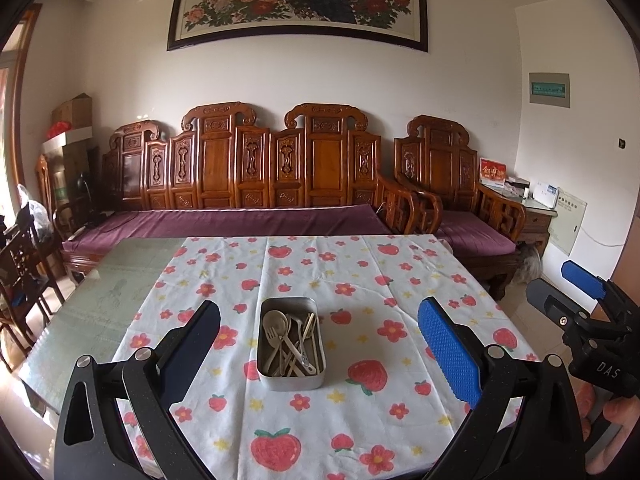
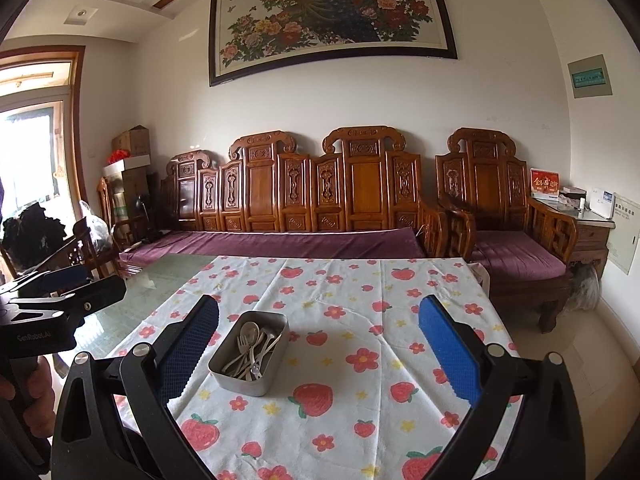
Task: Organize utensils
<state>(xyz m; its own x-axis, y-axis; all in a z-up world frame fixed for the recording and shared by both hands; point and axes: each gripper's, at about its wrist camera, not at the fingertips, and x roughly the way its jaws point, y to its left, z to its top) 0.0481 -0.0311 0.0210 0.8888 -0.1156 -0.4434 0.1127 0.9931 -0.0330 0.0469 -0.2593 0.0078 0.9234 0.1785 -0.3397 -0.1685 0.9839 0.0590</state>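
A rectangular metal tin (image 1: 291, 380) stands on the strawberry-print tablecloth (image 1: 360, 272). Inside lie several utensils (image 1: 290, 340): a spoon, forks and chopsticks. My left gripper (image 1: 320, 352) is open and empty, held above the near table edge with the tin between its fingers' line of sight. My right gripper (image 2: 318, 350) is open and empty, to the right of the tin (image 2: 250, 376), whose utensils (image 2: 252, 348) show. The right gripper also shows at the right edge of the left wrist view (image 1: 580, 292). The left gripper shows at the left edge of the right wrist view (image 2: 60, 300).
The cloth covers the right part of a glass-topped table (image 1: 100, 304). A carved wooden sofa (image 1: 256, 168) with purple cushions stands behind it, an armchair (image 1: 460, 188) and side table (image 1: 536, 208) at the right. Dark chairs (image 1: 20, 264) stand at the left.
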